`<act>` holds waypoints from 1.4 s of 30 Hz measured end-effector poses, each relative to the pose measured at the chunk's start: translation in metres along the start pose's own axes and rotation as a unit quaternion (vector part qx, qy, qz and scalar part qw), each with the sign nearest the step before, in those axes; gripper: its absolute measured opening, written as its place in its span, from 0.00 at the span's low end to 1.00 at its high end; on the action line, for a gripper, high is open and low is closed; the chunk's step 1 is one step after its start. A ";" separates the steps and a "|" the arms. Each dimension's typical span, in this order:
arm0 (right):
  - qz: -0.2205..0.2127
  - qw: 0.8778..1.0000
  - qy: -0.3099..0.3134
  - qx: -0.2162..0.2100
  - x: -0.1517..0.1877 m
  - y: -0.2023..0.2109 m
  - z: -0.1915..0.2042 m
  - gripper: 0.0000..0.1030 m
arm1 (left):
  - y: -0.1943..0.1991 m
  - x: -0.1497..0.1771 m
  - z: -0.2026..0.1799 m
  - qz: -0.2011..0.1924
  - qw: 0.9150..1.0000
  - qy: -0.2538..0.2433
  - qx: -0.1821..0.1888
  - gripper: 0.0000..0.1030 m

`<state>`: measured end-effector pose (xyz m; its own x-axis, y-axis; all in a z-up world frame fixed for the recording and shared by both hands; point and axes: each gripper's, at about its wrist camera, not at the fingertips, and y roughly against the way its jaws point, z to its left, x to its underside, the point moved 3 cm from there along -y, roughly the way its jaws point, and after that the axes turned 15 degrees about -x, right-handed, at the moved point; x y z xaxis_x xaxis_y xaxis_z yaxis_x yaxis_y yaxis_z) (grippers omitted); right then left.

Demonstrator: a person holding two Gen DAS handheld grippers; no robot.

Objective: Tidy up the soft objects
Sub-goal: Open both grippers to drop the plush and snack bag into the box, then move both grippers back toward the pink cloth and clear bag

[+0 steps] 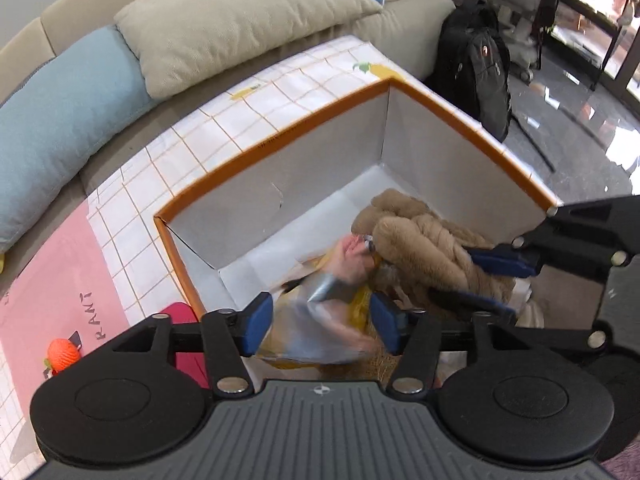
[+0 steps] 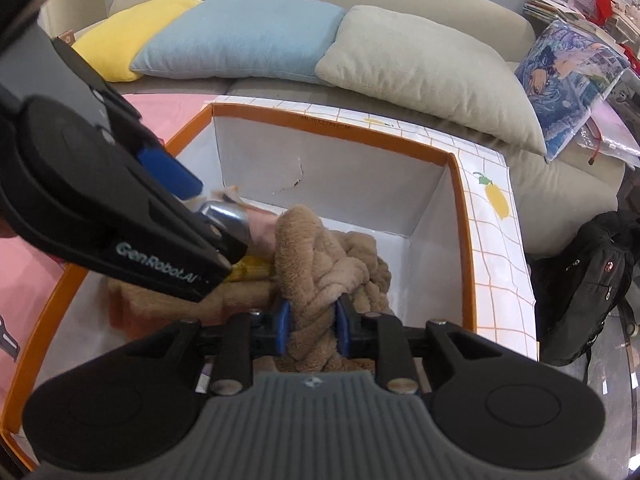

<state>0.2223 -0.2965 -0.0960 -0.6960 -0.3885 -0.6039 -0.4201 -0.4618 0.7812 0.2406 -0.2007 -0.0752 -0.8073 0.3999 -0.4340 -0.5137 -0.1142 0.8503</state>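
A white box with an orange rim (image 1: 276,136) (image 2: 460,184) stands on a checked cloth. Inside lies a brown knotted plush (image 1: 424,248) (image 2: 320,264). My right gripper (image 2: 310,328) is shut on the brown knotted plush inside the box; it shows in the left wrist view (image 1: 476,280) too. My left gripper (image 1: 320,320) is above the box, its blue pads around a blurred doll-like toy with a silver and yellow body (image 1: 320,300). In the right wrist view the left gripper (image 2: 192,196) comes in from the left beside the toy (image 2: 236,216).
A sofa behind the box carries a yellow pillow (image 2: 120,36), a blue pillow (image 2: 236,36), a beige pillow (image 2: 424,64) and a printed cushion (image 2: 568,76). A black backpack (image 2: 588,288) stands on the floor at right. An orange ball (image 1: 62,354) lies on a pink mat (image 1: 44,280).
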 end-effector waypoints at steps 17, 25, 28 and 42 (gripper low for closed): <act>-0.017 0.999 -0.002 0.037 -0.011 0.031 0.034 0.65 | 0.056 0.011 0.035 -0.071 0.996 0.060 0.009 0.70; -0.054 0.997 -0.037 0.033 -0.011 0.054 0.075 0.66 | 0.102 0.043 0.058 -0.146 0.987 0.062 -0.006 0.70; -0.069 0.995 -0.062 0.030 -0.009 0.060 0.092 0.66 | 0.113 0.061 0.069 -0.160 0.984 0.072 -0.005 0.70; -0.056 0.992 -0.107 -0.022 0.011 0.049 0.173 0.66 | 0.115 0.161 0.128 -0.126 0.981 0.143 -0.033 0.70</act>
<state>0.0933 -0.1855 -0.0368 -0.7554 -0.1570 -0.6362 -0.4794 -0.5295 0.6999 0.0886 -0.0331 -0.0093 -0.6954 0.1525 -0.7022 -0.7180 -0.1066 0.6879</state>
